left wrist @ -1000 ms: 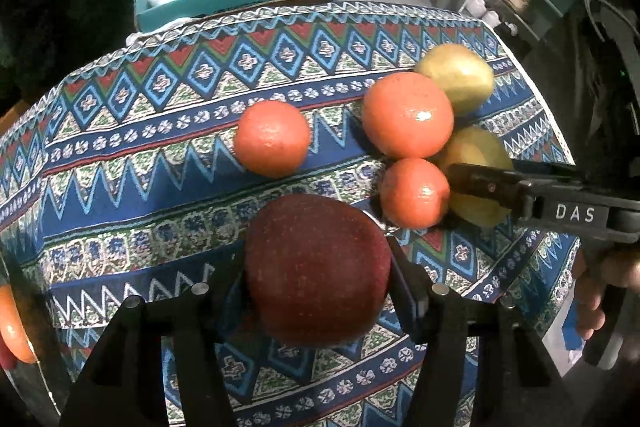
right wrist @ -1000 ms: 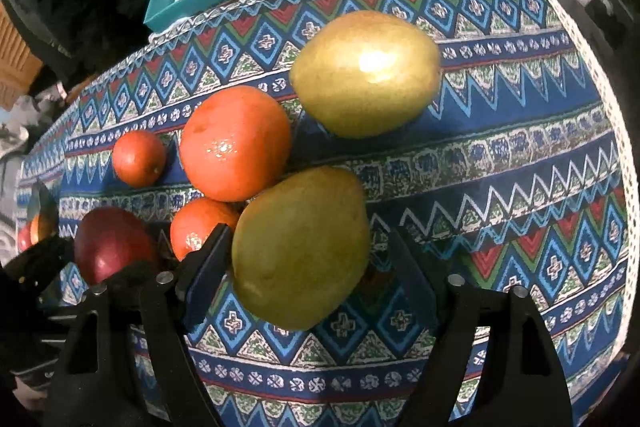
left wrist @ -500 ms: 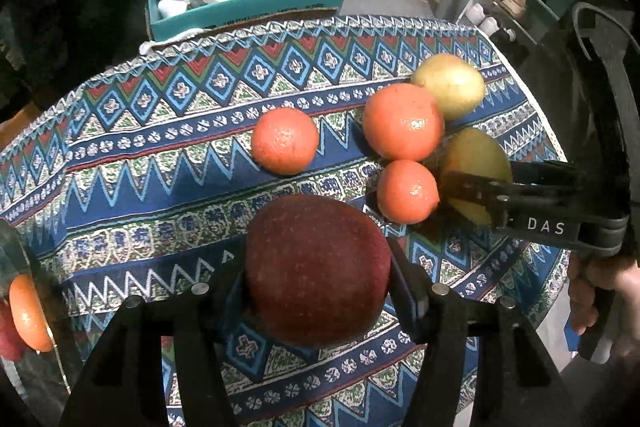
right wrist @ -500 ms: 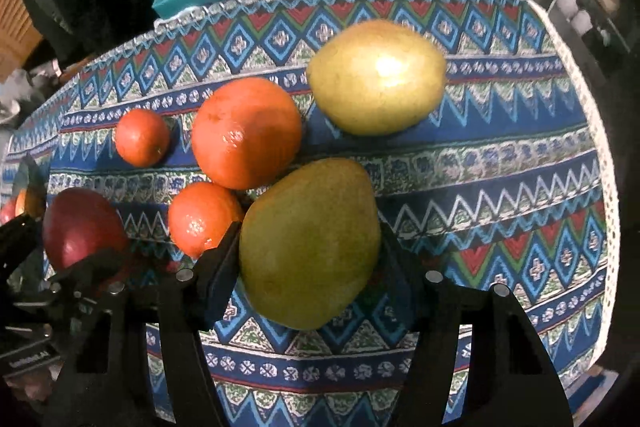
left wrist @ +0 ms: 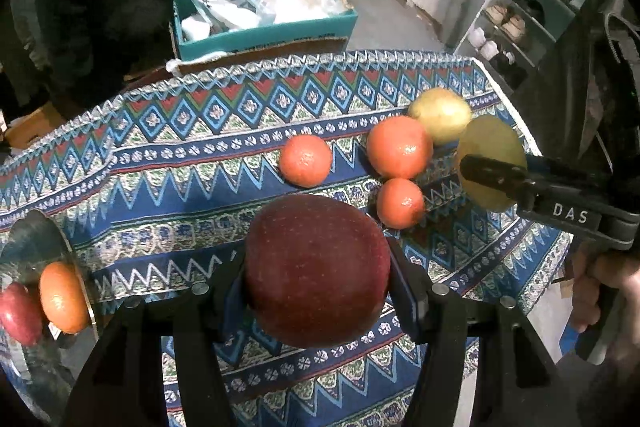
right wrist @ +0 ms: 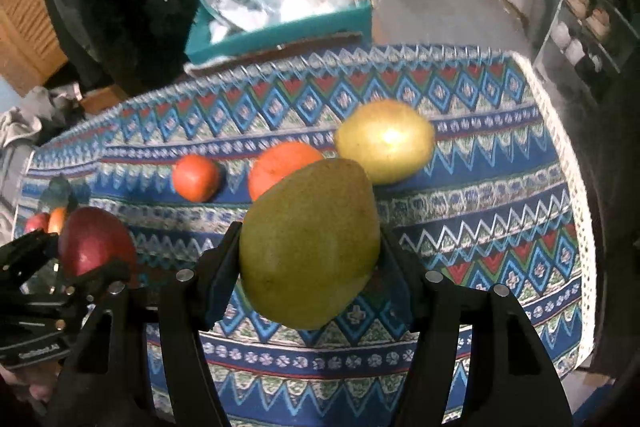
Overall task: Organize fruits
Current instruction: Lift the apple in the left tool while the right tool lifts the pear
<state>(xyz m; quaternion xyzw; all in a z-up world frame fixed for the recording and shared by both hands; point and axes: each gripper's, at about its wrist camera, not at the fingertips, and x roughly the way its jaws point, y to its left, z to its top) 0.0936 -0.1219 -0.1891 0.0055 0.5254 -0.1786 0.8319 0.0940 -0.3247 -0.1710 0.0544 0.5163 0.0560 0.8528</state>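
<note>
My left gripper (left wrist: 316,291) is shut on a dark red apple (left wrist: 318,269) and holds it above the patterned tablecloth (left wrist: 180,155). My right gripper (right wrist: 308,267) is shut on a green-yellow pear (right wrist: 310,243), lifted off the cloth; it also shows in the left wrist view (left wrist: 490,151). On the cloth lie a second pear (left wrist: 440,115), a large orange (left wrist: 400,153) and two small oranges (left wrist: 306,161) (left wrist: 400,203). In the right wrist view the red apple (right wrist: 96,241) shows at left in the other gripper.
A teal box (left wrist: 264,31) with white bags stands behind the table. A shoe rack (left wrist: 532,15) is at the right. A side mirror (left wrist: 44,287) reflects an orange and the apple. The cloth's right edge (right wrist: 568,163) hangs off the table.
Both grippers have risen and pulled back from the table with their fruit. The pear has lifted off the cloth, away from the oranges.
</note>
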